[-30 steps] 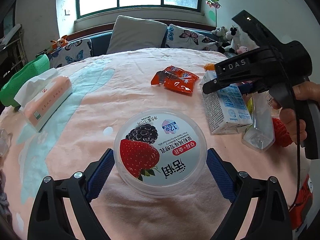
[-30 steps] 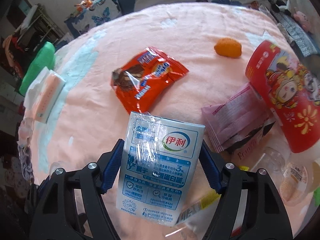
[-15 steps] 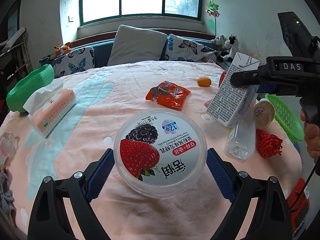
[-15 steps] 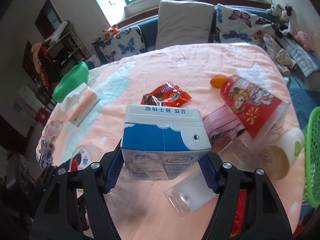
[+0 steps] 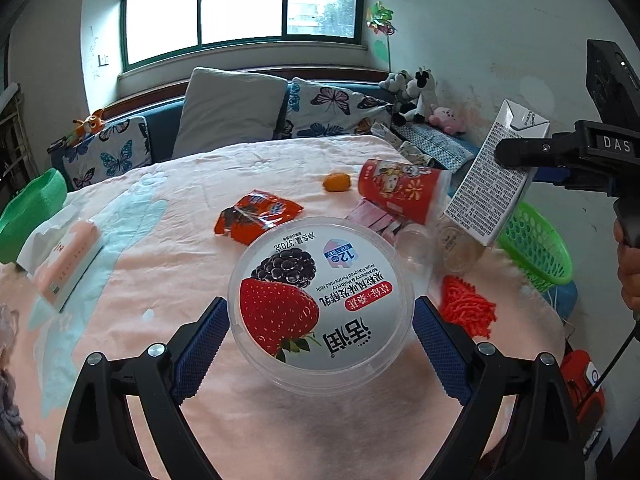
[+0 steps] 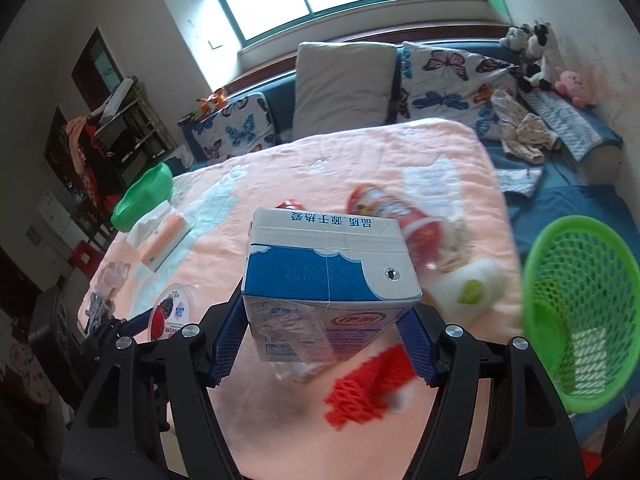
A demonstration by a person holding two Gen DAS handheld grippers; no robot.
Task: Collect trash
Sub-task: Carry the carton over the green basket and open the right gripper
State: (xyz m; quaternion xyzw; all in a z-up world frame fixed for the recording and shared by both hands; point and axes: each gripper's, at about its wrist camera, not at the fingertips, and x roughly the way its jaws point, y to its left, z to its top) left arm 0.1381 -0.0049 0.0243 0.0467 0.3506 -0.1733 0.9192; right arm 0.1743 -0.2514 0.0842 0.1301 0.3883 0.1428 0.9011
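We note the left gripper point(image 5: 320, 344) with its blue pads pressed on both sides of a round yogurt tub point(image 5: 322, 298), strawberry and mulberry printed on the lid; the jaws are clenched on it and the tub is carried above the near edge of the tabletop point(image 5: 160, 264), which is draped in a pink cloth. We note the right gripper point(image 6: 324, 344) clamped on a blue and white milk carton point(image 6: 330, 280), pads tight against its two side faces; these jaws have just been closing on the carton. In the left wrist view the same carton point(image 5: 496, 176) hangs tilted in the air past the right edge of the tabletop, above a green mesh basket point(image 5: 536, 240) that sits beyond that edge. Part of a hand point(image 5: 628, 272) shows on the right gripper's handle.

Remaining on the cloth: an orange snack wrapper point(image 5: 256, 216) near the middle, a small orange fruit point(image 5: 337, 182) toward the far right, a red paper cup point(image 5: 400, 190) lying on its side at the right edge, a pink packet point(image 5: 370, 218) just beside it, clear plastic cups point(image 5: 416, 242) close by, and a red foam net point(image 5: 468, 308) at the near right corner. A tissue pack point(image 5: 64, 256) lies along the left edge.
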